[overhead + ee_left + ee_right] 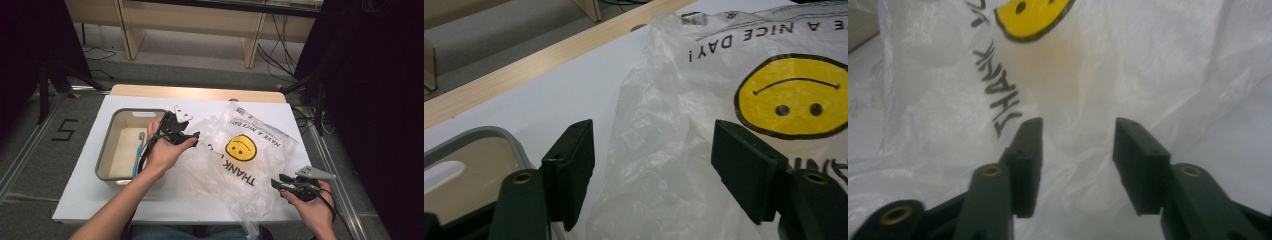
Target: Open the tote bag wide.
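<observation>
A crumpled clear plastic bag (240, 150) with a yellow smiley face and black lettering lies on the white table top. My left gripper (192, 137) hovers at the bag's left edge, beside the grey bin, and is open. In the left gripper view its jaws (651, 165) stand wide, with the bag's film (664, 150) beyond them and nothing pinched. My right gripper (277, 182) sits at the bag's lower right corner, pointing left. In the right gripper view (1078, 160) it is open, and the bag (1128, 65) lies just ahead without touching the pads.
A grey bin (107, 145) stands left of the bag with a blue toothbrush (139, 150) inside; its rim (499, 132) is close to my left jaw. The wooden table edge (200, 92) runs along the far side. Dark stands flank the table.
</observation>
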`<action>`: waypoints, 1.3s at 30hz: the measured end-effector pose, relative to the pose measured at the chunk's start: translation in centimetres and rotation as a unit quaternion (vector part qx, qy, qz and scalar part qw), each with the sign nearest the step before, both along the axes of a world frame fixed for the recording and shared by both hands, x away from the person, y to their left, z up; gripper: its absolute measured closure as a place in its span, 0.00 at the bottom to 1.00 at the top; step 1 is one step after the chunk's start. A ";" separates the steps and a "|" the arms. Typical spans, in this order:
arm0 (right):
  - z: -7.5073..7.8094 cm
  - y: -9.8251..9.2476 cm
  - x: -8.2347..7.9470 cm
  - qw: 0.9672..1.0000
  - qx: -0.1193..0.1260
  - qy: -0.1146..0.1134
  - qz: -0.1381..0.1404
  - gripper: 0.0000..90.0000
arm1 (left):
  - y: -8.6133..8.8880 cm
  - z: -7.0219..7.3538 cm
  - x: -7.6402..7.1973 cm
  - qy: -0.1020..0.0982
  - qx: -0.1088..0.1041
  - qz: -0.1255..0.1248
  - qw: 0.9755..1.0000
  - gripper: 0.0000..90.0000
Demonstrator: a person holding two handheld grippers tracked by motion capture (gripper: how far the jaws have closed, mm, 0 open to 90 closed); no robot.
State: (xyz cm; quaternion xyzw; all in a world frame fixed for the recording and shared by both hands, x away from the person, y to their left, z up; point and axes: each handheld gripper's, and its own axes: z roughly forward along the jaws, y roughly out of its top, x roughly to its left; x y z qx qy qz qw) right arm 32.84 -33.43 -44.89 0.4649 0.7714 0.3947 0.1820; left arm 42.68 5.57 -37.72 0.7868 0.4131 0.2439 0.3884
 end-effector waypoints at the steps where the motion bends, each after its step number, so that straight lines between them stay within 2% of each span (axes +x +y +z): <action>1: 0.2 0.0 0.0 1.000 -0.003 -0.013 0.002 0.56 | 0.1 0.1 -0.4 0.000 -0.002 -0.006 1.000 0.37; 5: 0.7 0.3 0.1 0.998 -0.007 -0.057 0.010 0.49 | 0.4 0.1 -2.0 -0.002 -0.012 -0.029 1.000 0.37; 8: 0.8 0.7 0.1 0.997 -0.005 -0.068 0.022 0.46 | 0.4 0.0 -3.4 -0.002 -0.010 -0.048 0.999 0.38; 11: 0.8 1.3 0.3 0.997 -0.002 -0.068 0.034 0.44 | 0.4 -0.4 -4.7 0.010 -0.005 -0.081 0.997 0.43; 18: 0.6 2.6 0.7 0.997 -0.001 -0.063 0.055 0.44 | 0.0 -1.9 -7.0 0.024 0.018 -0.114 0.993 0.43; 20: 0.6 2.9 0.7 0.996 -0.001 -0.062 0.058 0.44 | -0.3 -2.4 -7.4 0.029 0.019 -0.122 0.992 0.43; 23: 0.6 3.3 0.9 0.996 0.000 -0.061 0.064 0.44 | -0.7 -3.4 -7.8 0.046 0.022 -0.143 0.988 0.46; 28: 0.6 4.4 1.2 0.995 -0.001 -0.058 0.080 0.44 | -1.3 -5.0 -8.4 0.064 0.033 -0.158 0.985 0.49; 34: 0.6 5.3 1.6 0.994 -0.002 -0.061 0.091 0.44 | -1.8 -6.5 -8.8 0.069 0.043 -0.161 0.984 0.51; 39: 0.6 6.1 1.9 0.993 -0.001 -0.058 0.099 0.44 | -1.9 -7.1 -8.8 0.070 0.044 -0.155 0.984 0.50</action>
